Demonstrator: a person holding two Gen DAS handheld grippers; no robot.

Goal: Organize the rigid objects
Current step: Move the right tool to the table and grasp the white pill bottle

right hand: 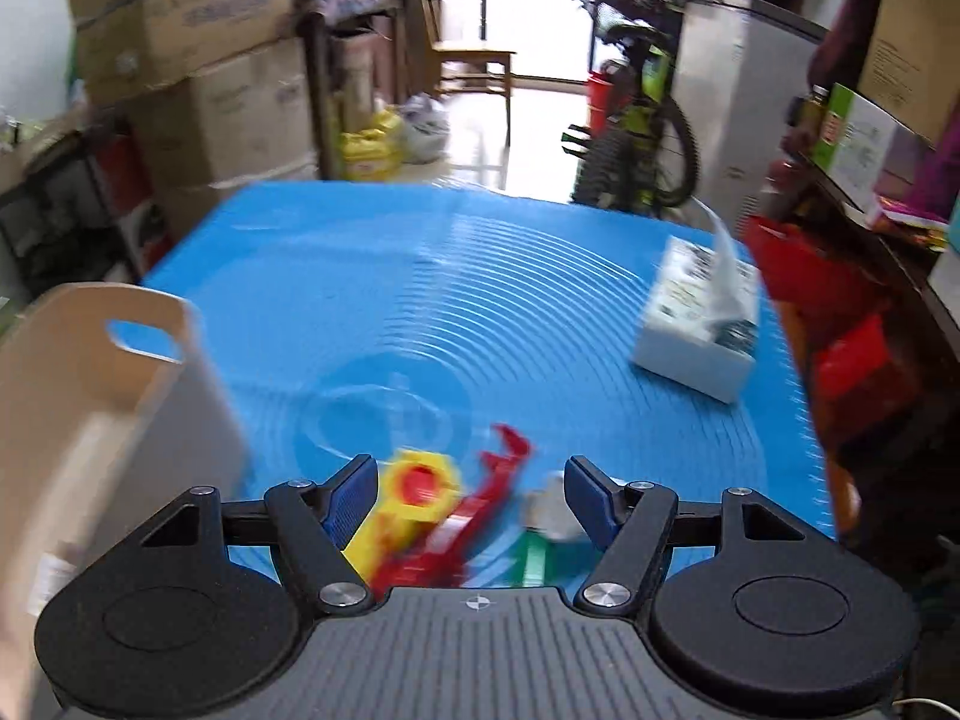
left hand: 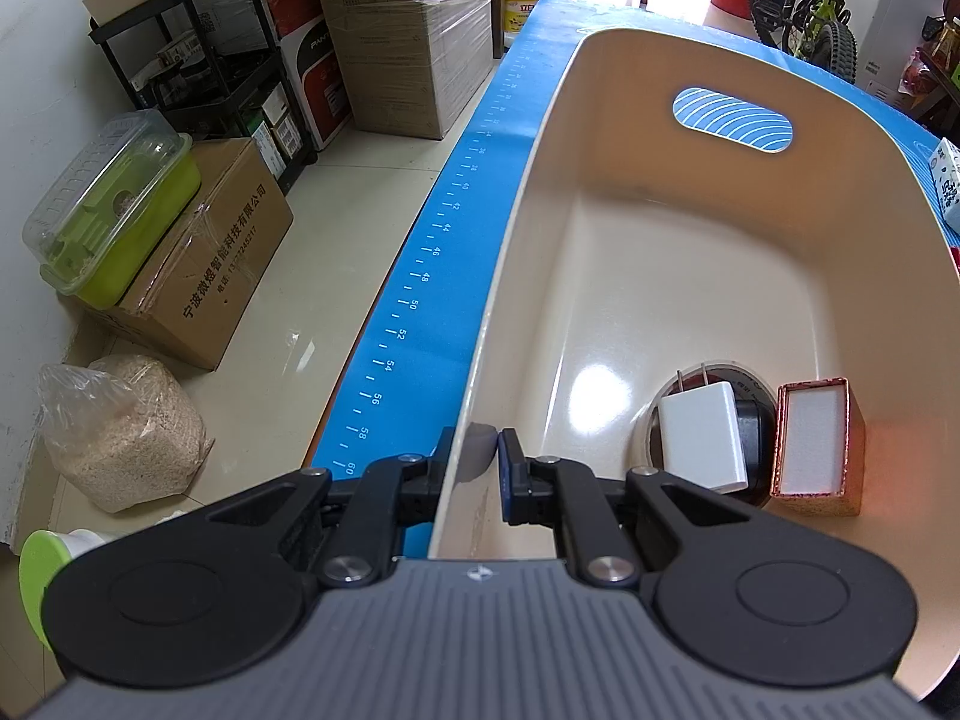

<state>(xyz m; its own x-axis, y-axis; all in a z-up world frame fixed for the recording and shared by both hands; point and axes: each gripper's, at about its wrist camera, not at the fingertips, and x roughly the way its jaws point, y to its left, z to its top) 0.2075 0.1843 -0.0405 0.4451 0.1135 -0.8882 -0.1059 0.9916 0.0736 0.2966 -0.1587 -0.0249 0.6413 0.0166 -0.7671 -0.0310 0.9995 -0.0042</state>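
Note:
My left gripper (left hand: 474, 462) is shut on the near left wall of the cream plastic bin (left hand: 750, 96), one finger outside and one inside. Inside the bin lie a white plug adapter (left hand: 702, 435), a copper-edged box with a white face (left hand: 816, 444) and a tape roll (left hand: 750, 378) under them. My right gripper (right hand: 471, 495) is open above the blue mat (right hand: 480, 312). Between and below its fingers lie a yellow and red toy (right hand: 420, 492), a red toy piece (right hand: 480, 510) and a white and green object (right hand: 546, 528). The bin (right hand: 90, 396) stands to its left. The right view is blurred.
A white tissue box (right hand: 699, 324) lies on the mat's far right; its edge also shows in the left wrist view (left hand: 948, 180). Left of the table are cardboard boxes (left hand: 204, 276), a green container (left hand: 114, 210) and a bag of grain (left hand: 126, 432). A bicycle (right hand: 648, 120) stands beyond the table.

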